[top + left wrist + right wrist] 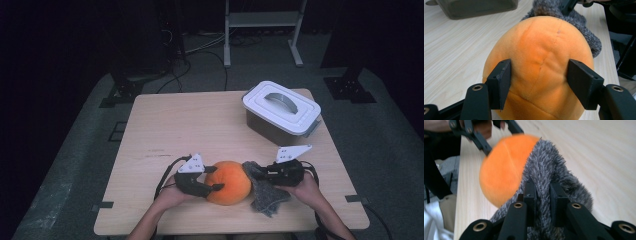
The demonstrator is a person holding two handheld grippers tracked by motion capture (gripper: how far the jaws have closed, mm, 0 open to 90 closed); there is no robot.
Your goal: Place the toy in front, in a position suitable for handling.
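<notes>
High view: an orange plush ball [229, 182] lies near the front edge of a light wooden table [175, 125], with a grey fuzzy cloth [264, 192] bunched against its right side. The left gripper [216, 178] comes at the ball from the left, one jaw along its far side and one along its near side, the person's left hand [170, 195] behind it. The right gripper [251, 170] meets the cloth from the right, held by the right hand [307, 187]. Well apart from them, at the far right corner, stands a grey storage box [282, 116] with a white lid and a grey handle. No writing can be read on it.

Left gripper view: the jaws stand wide apart around the orange plush ball [539, 65], both pads pressed into the soft fabric, so the ball is gripped between them. Stitched seams run over the plush. The grey fuzzy cloth [584, 30] lies just behind the ball, touching it, and the storage box [476, 8] sits farther off on the table.

Right gripper view: the jaws are nearly together, pinching a fold of the grey fuzzy cloth [549, 172]. The orange plush ball [504, 170] rests against the cloth beyond, with the left gripper [496, 135] at its far side. No label or brand shows anywhere.
</notes>
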